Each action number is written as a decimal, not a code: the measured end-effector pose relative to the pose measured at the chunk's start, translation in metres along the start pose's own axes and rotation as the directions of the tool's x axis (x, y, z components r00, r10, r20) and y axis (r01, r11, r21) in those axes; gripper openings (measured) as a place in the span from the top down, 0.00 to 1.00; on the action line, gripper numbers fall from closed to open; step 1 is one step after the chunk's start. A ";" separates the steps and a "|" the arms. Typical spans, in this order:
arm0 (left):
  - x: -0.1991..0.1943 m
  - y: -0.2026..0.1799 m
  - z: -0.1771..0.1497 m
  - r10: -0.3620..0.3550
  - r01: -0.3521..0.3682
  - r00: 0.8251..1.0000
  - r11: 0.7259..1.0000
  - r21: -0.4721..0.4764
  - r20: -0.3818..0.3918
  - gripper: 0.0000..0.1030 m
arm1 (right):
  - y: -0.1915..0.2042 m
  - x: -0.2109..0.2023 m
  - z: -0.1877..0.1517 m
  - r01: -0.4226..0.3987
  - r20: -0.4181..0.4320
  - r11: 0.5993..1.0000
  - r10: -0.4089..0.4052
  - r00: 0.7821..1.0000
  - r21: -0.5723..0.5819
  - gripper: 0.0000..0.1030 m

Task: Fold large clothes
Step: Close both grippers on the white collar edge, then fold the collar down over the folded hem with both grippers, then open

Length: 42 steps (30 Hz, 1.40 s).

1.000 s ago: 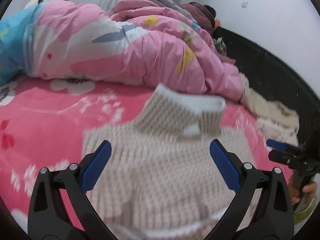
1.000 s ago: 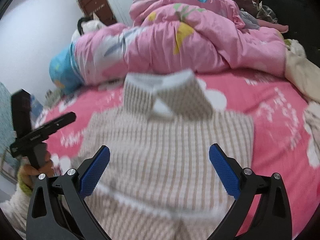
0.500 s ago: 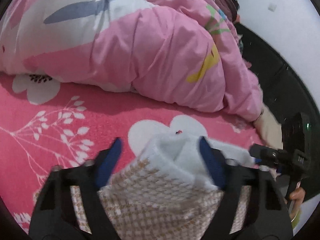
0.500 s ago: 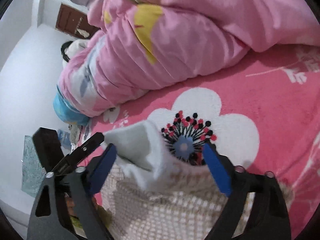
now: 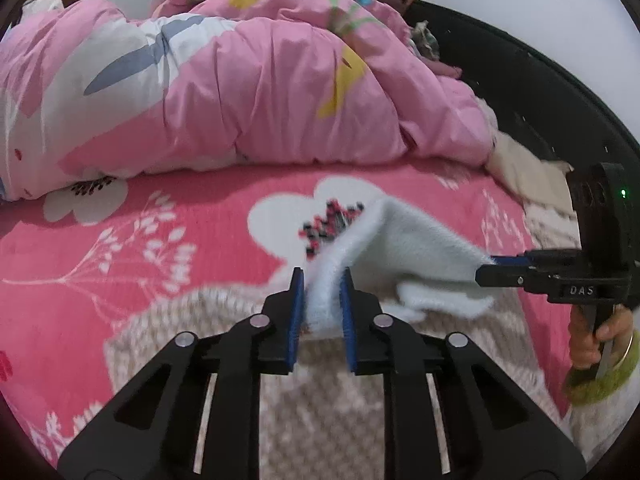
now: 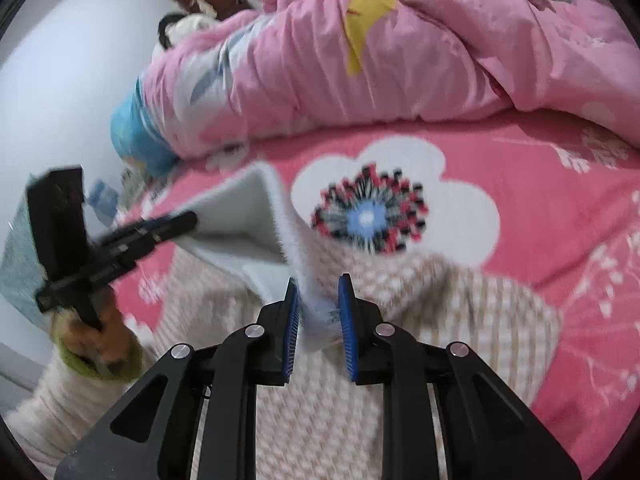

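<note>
Fleecy white lining shows where both grippers pinch the sweater's [image 5: 320,420] collar—left gripper [image 5: 320,292] and right gripper [image 6: 318,296], each nearly closed on it, at 6 o'clock on the pink bedsheet [image 5: 160,248]. Pull unevenly and plush slips free—the fold skews.

Left tongs [image 5: 321,304] and right tongs [image 5: 490,270] pinch the sweater's [image 5: 320,412] white collar [image 5: 408,256].

Black fingers [image 5: 297,312], blue ribbed pads [image 6: 345,328]
</note>
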State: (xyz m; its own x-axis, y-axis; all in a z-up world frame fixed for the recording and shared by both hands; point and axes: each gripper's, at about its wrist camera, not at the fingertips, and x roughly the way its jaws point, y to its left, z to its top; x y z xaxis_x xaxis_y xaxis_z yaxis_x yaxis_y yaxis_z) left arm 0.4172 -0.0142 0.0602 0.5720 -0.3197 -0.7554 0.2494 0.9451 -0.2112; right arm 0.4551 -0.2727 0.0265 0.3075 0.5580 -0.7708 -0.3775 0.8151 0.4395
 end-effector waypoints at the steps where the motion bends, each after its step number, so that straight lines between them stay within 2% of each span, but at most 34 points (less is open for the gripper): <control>1: -0.003 -0.001 -0.009 -0.001 0.001 1.000 1.000 0.009 -0.008 0.87 | 0.002 0.000 -0.008 0.021 -0.009 1.000 -0.021 1.000 -0.015 0.81; 4: -0.006 -0.002 -0.031 0.002 -0.001 1.000 0.999 0.032 -0.029 0.88 | 0.003 -0.007 -0.024 0.055 -0.041 0.998 -0.056 0.998 -0.028 0.81; 6: -0.002 0.002 -0.045 0.021 -0.019 0.999 0.999 0.050 -0.046 0.89 | 0.005 -0.021 -0.025 0.017 -0.033 0.999 -0.018 0.999 -0.027 0.81; 10: 0.002 0.012 -0.058 0.014 -0.011 0.998 0.999 0.042 -0.064 0.89 | 0.024 -0.059 0.001 -0.077 0.071 0.994 0.082 0.994 -0.075 0.80; 12: 0.005 0.016 -0.060 0.007 -0.005 0.997 1.000 0.028 -0.076 0.89 | 0.032 -0.054 0.022 -0.121 0.081 0.991 0.126 0.989 -0.064 0.80; 15: 0.007 0.022 -0.063 -0.008 0.008 0.996 1.000 -0.002 -0.088 0.88 | 0.038 -0.009 0.046 -0.163 0.022 0.987 0.163 0.986 0.003 0.80; 18: 0.005 0.025 -0.068 -0.008 0.008 0.995 1.000 -0.009 -0.094 0.85 | 0.043 0.045 0.048 -0.140 -0.074 0.990 0.142 0.987 0.031 0.80; 20: 0.000 0.028 -0.072 -0.007 0.007 0.995 1.000 -0.006 -0.101 0.85 | 0.046 0.074 0.033 -0.124 -0.153 0.992 0.127 0.980 0.033 0.80; 23: -0.018 0.036 -0.076 -0.021 0.021 0.995 1.000 -0.011 -0.093 0.84 | 0.053 0.082 0.009 -0.080 -0.189 0.996 0.073 0.979 -0.028 0.80; 25: -0.031 0.041 -0.074 -0.046 0.045 0.997 0.999 -0.023 -0.057 0.83 | 0.055 0.078 -0.004 -0.060 -0.178 0.996 0.046 0.983 -0.069 0.80; 27: -0.041 0.046 -0.064 -0.048 0.047 0.999 0.998 -0.042 -0.006 0.71 | 0.055 0.073 -0.010 -0.060 -0.171 0.996 0.047 0.984 -0.072 0.80; 29: -0.036 0.049 -0.049 -0.052 0.052 0.999 0.994 -0.095 0.010 0.67 | 0.055 0.074 -0.013 -0.055 -0.169 0.996 0.042 0.985 -0.069 0.80; 30: -0.029 0.049 -0.041 -0.077 0.077 0.997 0.989 -0.124 0.009 0.66 | 0.055 0.075 -0.014 -0.053 -0.169 0.997 0.041 0.985 -0.064 0.80; 31: -0.017 0.048 -0.033 -0.107 0.106 0.994 0.983 -0.152 0.004 0.63 | 0.054 0.075 -0.015 -0.053 -0.167 0.997 0.043 0.985 -0.058 0.80; 33: 0.005 0.045 -0.024 -0.110 0.104 0.994 0.978 -0.178 -0.025 0.61 | 0.053 0.073 -0.019 -0.060 -0.168 0.997 0.051 0.984 -0.049 0.80; 34: 0.019 0.042 -0.022 -0.096 0.086 0.994 0.981 -0.172 -0.052 0.60 | 0.053 0.070 -0.020 -0.066 -0.174 0.997 0.057 0.983 -0.046 0.80; 35: 0.040 0.040 -0.024 -0.051 0.033 0.992 0.988 -0.151 -0.113 0.60 | 0.052 0.065 -0.021 -0.068 -0.179 0.997 0.059 0.982 -0.045 0.80; 37: 0.062 0.042 -0.033 -0.009 -0.018 0.981 0.990 -0.141 -0.192 0.60 | 0.047 0.045 -0.021 -0.053 -0.180 0.998 0.046 0.983 -0.038 0.79; 38: 0.061 0.044 -0.037 -0.019 -0.007 0.984 0.989 -0.146 -0.180 0.60 | 0.044 0.036 -0.019 -0.041 -0.159 0.998 0.035 0.987 -0.037 0.70; 40: 0.053 0.047 -0.040 -0.036 0.014 0.987 0.989 -0.146 -0.155 0.60 | 0.035 0.007 -0.008 0.007 -0.055 0.999 -0.010 0.998 -0.052 0.57; 42: 0.051 0.050 -0.043 -0.046 0.023 0.987 0.989 -0.149 -0.153 0.60 | 0.023 -0.004 0.002 0.034 -0.004 0.999 -0.034 0.999 -0.031 0.57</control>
State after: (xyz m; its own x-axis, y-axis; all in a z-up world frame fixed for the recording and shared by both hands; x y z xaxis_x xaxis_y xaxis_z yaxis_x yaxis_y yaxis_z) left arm 0.4250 0.0199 -0.0152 0.4338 -0.3492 -0.8306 0.1435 0.9369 -0.3189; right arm 0.4473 -0.2553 0.0408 0.3169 0.5297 -0.7868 -0.3934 0.8282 0.3991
